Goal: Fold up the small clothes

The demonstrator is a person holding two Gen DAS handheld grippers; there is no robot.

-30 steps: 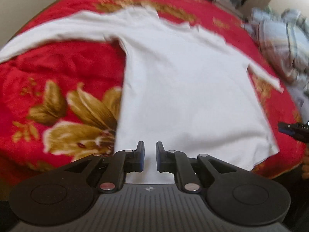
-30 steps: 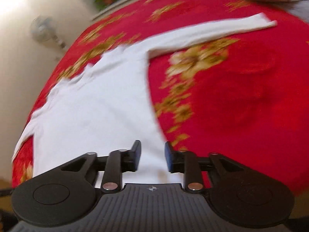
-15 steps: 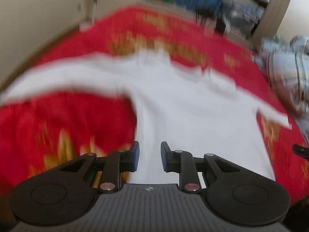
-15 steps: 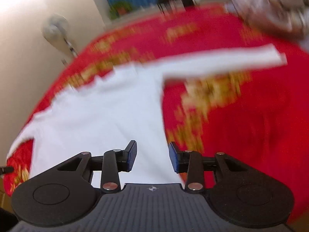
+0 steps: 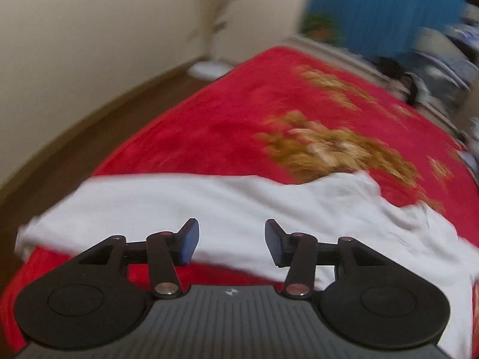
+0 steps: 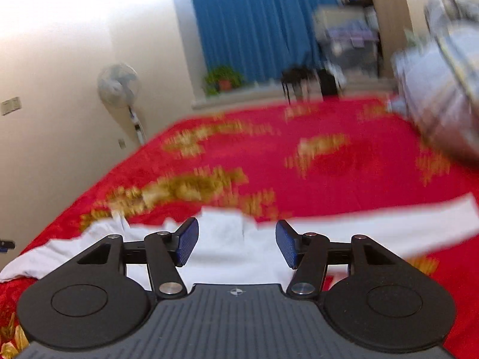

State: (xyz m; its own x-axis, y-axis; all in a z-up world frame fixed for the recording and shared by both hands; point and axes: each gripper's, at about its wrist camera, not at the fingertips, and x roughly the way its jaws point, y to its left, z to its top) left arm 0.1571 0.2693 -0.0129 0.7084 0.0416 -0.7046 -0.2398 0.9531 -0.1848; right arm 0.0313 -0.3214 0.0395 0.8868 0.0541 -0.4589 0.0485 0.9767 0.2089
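Note:
A white long-sleeved shirt [image 5: 233,206] lies spread flat on a red blanket with gold flowers [image 5: 227,128]. In the left wrist view its left sleeve stretches leftward under my left gripper [image 5: 231,240], which is open and empty above the sleeve. In the right wrist view the collar area of the shirt [image 6: 224,233] sits between the jaws of my right gripper [image 6: 236,243], which is open and empty; the right sleeve [image 6: 389,224] runs off to the right. Both views are motion-blurred.
A pile of pale blue-grey clothes [image 6: 443,95] sits at the bed's far right. A standing fan [image 6: 118,86] is by the cream wall on the left, with blue curtains [image 6: 263,24] and a potted plant [image 6: 223,79] beyond the bed. Wooden floor [image 5: 89,125] lies left of the bed.
Both grippers have moved from the shirt's hem up towards its sleeves and collar, tilting upward so more of the room shows. Both jaws have opened wider.

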